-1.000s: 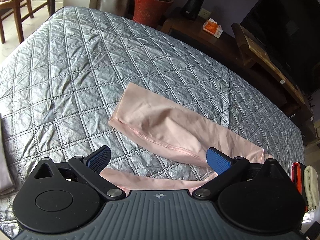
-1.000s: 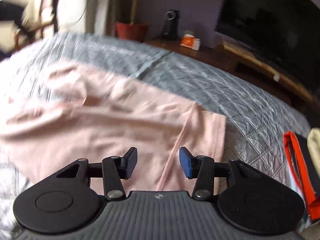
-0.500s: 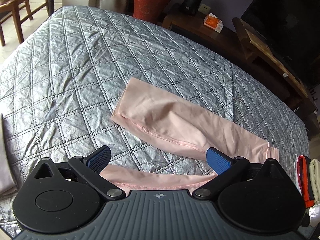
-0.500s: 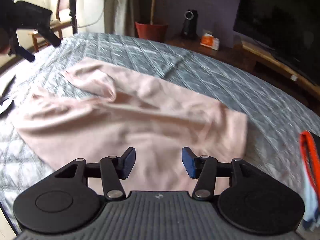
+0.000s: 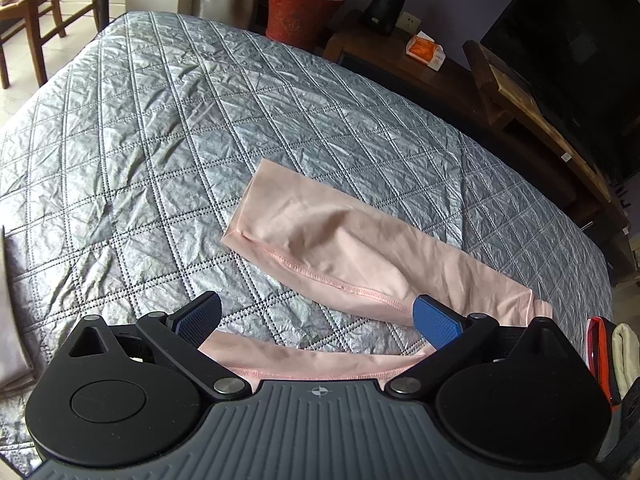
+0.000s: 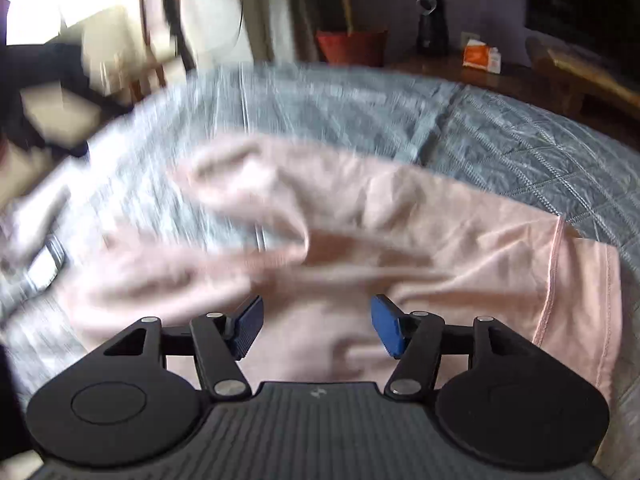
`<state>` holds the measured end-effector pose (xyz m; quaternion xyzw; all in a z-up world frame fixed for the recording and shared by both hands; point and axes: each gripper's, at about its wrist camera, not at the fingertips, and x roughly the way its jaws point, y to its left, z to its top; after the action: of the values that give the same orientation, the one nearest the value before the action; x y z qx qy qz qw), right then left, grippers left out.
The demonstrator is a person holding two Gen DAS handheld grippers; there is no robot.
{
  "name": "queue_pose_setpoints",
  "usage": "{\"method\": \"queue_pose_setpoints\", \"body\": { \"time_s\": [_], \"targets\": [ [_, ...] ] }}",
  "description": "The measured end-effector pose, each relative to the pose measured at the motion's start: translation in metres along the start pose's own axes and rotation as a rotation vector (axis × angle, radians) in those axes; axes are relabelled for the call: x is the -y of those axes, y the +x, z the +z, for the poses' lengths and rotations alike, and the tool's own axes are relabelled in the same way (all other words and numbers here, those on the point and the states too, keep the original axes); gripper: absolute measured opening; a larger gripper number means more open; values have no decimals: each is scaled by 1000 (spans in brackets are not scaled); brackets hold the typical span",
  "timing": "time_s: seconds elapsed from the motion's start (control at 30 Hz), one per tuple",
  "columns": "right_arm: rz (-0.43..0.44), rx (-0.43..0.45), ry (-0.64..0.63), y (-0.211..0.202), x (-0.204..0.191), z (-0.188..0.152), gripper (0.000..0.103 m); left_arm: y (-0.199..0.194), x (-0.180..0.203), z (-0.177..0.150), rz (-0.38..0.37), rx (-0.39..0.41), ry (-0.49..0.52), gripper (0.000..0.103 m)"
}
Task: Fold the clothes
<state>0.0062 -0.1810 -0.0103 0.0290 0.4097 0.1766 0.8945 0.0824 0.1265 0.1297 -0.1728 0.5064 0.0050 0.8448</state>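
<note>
facing right gripper: whole pink garment

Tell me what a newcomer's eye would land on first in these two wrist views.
The pale pink stretchy garment stands out first, spread across the silver-grey quilted bedspread, one sleeve stretching diagonally ahead of the open left gripper. In the blurred right wrist view its body fills the middle, under the right gripper, whose jaws are opening with nothing pinched. Behind the bed, a red glazed plant pot draws the eye beside dark wooden furniture.
</note>
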Motion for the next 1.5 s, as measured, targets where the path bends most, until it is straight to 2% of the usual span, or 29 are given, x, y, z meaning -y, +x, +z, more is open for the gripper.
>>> {"method": "queue_pose_setpoints", "body": {
  "time_s": [0.07, 0.13, 0.17, 0.23, 0.4, 0.47, 0.57, 0.67, 0.77, 0.87, 0.9, 0.97, 1.1, 1.17, 1.27, 1.37, 1.5],
  "targets": [
    [-20, 59, 75, -7, 24, 17, 58, 0, 0, 0, 2, -1, 0, 103],
    [-77, 70, 32, 3, 37, 35, 58, 1, 1, 0, 1, -4, 3, 103],
    [-99, 58, -5, 11, 40, 43, 59, 1, 1, 0, -1, -4, 5, 103],
    [-127, 20, -81, 27, 43, 54, 67, 2, 2, -1, -2, -4, 9, 103],
    [-178, -75, -291, 64, 52, 75, 69, 3, 3, -1, -2, -7, 14, 103],
    [-195, -87, -291, 67, 63, 74, 68, 5, 3, -1, -1, -10, 15, 103],
    [-134, -92, -215, 76, 78, 74, 65, 6, 7, -2, -2, -12, 26, 103],
    [-93, -102, -270, 91, 67, 71, 64, 8, 8, -4, 0, -17, 31, 103],
    [-89, -103, -344, 99, 54, 69, 63, 9, 9, -4, 2, -20, 33, 103],
    [-56, -116, -318, 102, 54, 70, 30, 10, 8, -3, 2, -21, 31, 103],
    [-49, -119, -317, 103, 53, 70, 7, 10, 8, -3, 1, -20, 29, 103],
    [-51, -114, -336, 96, 47, 70, 3, 10, 7, -4, 2, -21, 29, 103],
    [-64, -97, -386, 78, 31, 70, 2, 10, 7, -4, 2, -22, 30, 103],
    [-92, -51, -437, 65, 20, 69, 2, 11, 8, -3, 1, -22, 32, 103],
    [-166, 46, -598, 33, -8, 51, 1, 10, 8, -3, -1, -23, 30, 103],
    [-249, 147, -765, 5, -42, 17, 1, 10, 9, -4, 1, -23, 31, 103],
    [-341, 267, -912, -23, -81, -49, 1, 10, 10, -6, 2, -26, 38, 103]
  ]
}}
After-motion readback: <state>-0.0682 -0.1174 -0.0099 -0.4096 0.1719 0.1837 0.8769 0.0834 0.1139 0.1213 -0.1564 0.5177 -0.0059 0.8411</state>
